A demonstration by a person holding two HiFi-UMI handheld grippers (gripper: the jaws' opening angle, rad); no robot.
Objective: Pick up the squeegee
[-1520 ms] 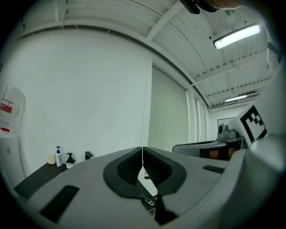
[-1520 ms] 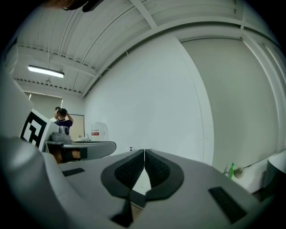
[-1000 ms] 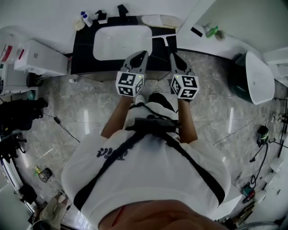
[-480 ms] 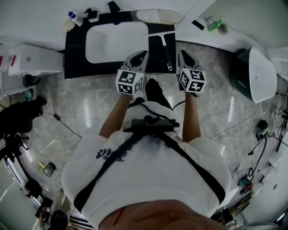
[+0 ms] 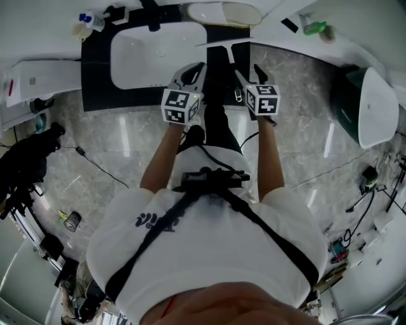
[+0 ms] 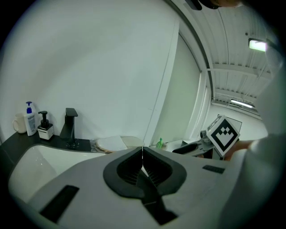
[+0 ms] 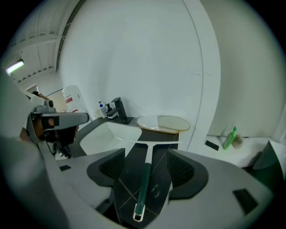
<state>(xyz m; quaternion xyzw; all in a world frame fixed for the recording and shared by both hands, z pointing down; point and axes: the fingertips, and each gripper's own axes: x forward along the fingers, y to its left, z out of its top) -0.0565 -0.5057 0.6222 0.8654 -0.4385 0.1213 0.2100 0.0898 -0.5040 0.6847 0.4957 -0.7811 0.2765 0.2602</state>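
Note:
The squeegee (image 7: 144, 182) lies flat on the dark counter (image 5: 219, 63) right of the sink, green handle toward me, pale blade (image 5: 222, 43) at the far end. My right gripper (image 7: 146, 154) hovers above the handle, jaws opening. The handle shows in the gap and the pads are clear of it. In the head view the right gripper (image 5: 248, 72) covers part of the handle. My left gripper (image 5: 196, 68) hangs over the counter's front edge by the sink. The left gripper (image 6: 142, 157) is shut, its tips meeting with nothing between them.
A white basin (image 5: 158, 44) is sunk in the counter, with a black tap (image 7: 117, 109) and soap bottles (image 5: 85, 19) behind it. An oval dish (image 7: 163, 123) sits beyond the squeegee. A green bottle (image 5: 314, 27) stands on the white ledge to the right. A white cabinet (image 5: 38, 76) is at left.
Both grippers have moved forward and down toward the counter. The right gripper's jaws have spread apart over the squeegee handle. The left gripper stays shut.

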